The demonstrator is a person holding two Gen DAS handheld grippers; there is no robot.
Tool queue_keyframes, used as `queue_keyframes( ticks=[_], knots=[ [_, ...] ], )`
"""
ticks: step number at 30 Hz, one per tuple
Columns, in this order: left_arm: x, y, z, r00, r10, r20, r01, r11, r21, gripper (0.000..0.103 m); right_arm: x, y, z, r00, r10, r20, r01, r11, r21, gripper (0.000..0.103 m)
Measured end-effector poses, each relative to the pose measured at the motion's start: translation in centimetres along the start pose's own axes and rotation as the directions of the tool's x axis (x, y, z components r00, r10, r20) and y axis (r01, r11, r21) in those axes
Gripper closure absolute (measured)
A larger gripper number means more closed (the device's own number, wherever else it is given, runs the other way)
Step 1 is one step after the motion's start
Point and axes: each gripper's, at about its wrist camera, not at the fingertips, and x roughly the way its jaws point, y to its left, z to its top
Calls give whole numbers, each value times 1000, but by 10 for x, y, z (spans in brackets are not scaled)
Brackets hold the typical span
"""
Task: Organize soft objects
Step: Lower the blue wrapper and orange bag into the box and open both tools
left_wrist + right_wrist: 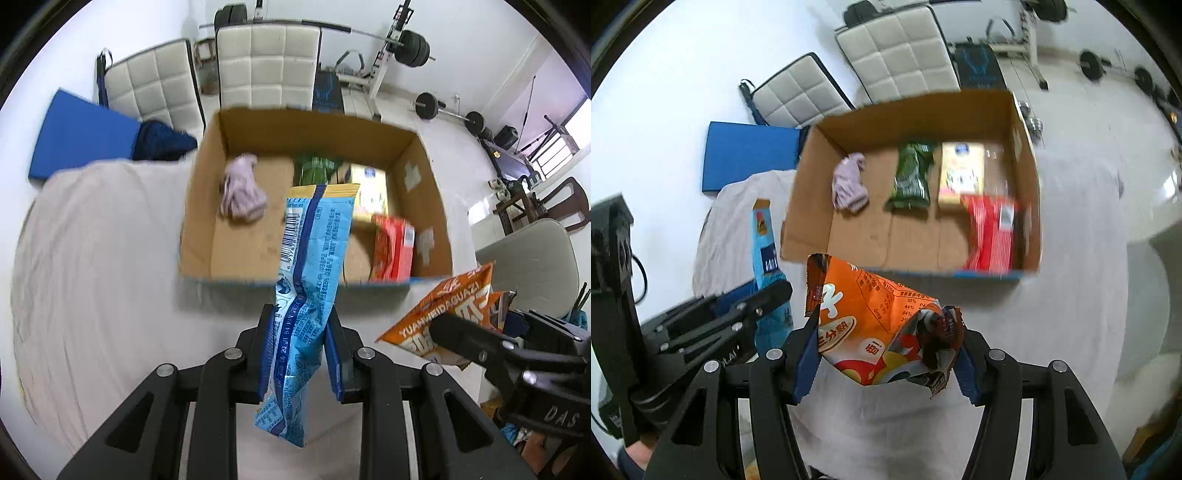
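My left gripper (300, 350) is shut on a long blue snack bag (314, 258) and holds it upright in front of the open cardboard box (207, 184). My right gripper (886, 354) is shut on an orange snack bag (871, 314), just short of the box's near wall (805, 206). The box holds a lilac cloth (847, 184), a green packet (910, 177), a yellow carton (960, 173) and a red packet (991, 232). Each gripper shows in the other's view: the right one (480, 347) with the orange bag (443, 314), the left one (738, 314) with the blue bag (764, 236).
The box stands on a table covered with a pale cloth (92, 240). Behind it are two white padded chairs (266, 62), a blue mat (81, 133) and weight-lifting gear (406, 44). A grey chair (532, 258) stands to the right.
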Motion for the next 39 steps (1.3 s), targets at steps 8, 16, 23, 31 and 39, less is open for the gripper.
queue_keyframes(
  ticks=[8,16,23,31,39],
  knots=[
    [-1,1,49,998,25,61,-27,999,22,81,2,-3,48,999,-44,10,44,998,-52,40],
    [30,11,77,1000,13,-18,-13,1000,-12,81,43,-11,89,995,-77,-69,69,991,-115,40],
    [85,27,78,987,-8,-163,-7,996,-90,81,94,-12,105,977,-93,-191,58,982,-180,39],
    [134,45,73,962,-1,-275,-40,988,-147,81,149,-13,107,941,-110,-321,37,973,-226,39],
    [155,65,86,951,5,-308,-65,981,-183,81,184,-13,105,918,-130,-375,42,971,-235,39]
  ],
)
